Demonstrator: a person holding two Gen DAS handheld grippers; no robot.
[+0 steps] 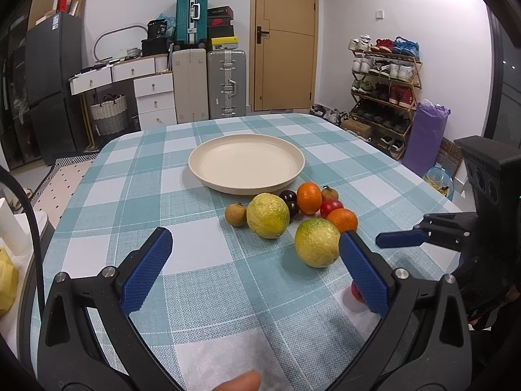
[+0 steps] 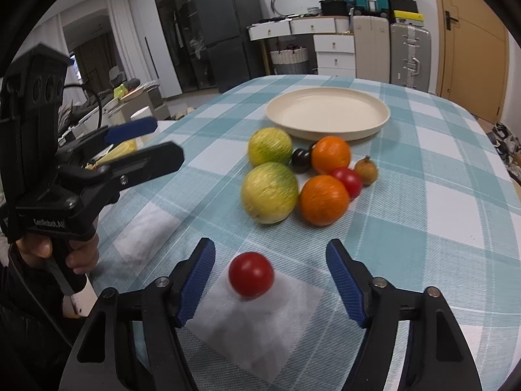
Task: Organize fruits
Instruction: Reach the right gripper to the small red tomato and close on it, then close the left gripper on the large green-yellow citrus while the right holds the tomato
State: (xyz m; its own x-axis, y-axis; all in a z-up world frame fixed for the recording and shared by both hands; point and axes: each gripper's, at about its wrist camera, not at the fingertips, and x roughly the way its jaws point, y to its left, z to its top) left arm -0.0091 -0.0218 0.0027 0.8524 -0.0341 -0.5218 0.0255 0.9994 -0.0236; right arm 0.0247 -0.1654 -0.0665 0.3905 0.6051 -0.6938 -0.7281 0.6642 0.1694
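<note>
A cream plate [image 1: 246, 166] [image 2: 327, 114] stands empty on the checked tablecloth. In front of it lies a cluster: two yellow-green citrus fruits [image 1: 267, 215] [image 1: 317, 242], two oranges [image 2: 330, 155] [image 2: 324, 199], a red tomato [image 2: 348, 181], dark round fruits [image 2: 301, 160] and small brown fruits [image 2: 366, 171]. A separate red tomato [image 2: 250, 275] lies on a white napkin between the fingers of my right gripper [image 2: 270, 246], which is open; the pads do not touch it. My left gripper [image 1: 254, 235] is open and holds nothing, with the nearer citrus beside its right finger.
The left gripper, held by a hand [image 2: 81, 254], hovers at the table's left edge in the right wrist view. Beyond the table stand suitcases [image 1: 224, 83], white drawers [image 1: 153, 97], a shoe rack [image 1: 384, 88] and a door [image 1: 285, 39].
</note>
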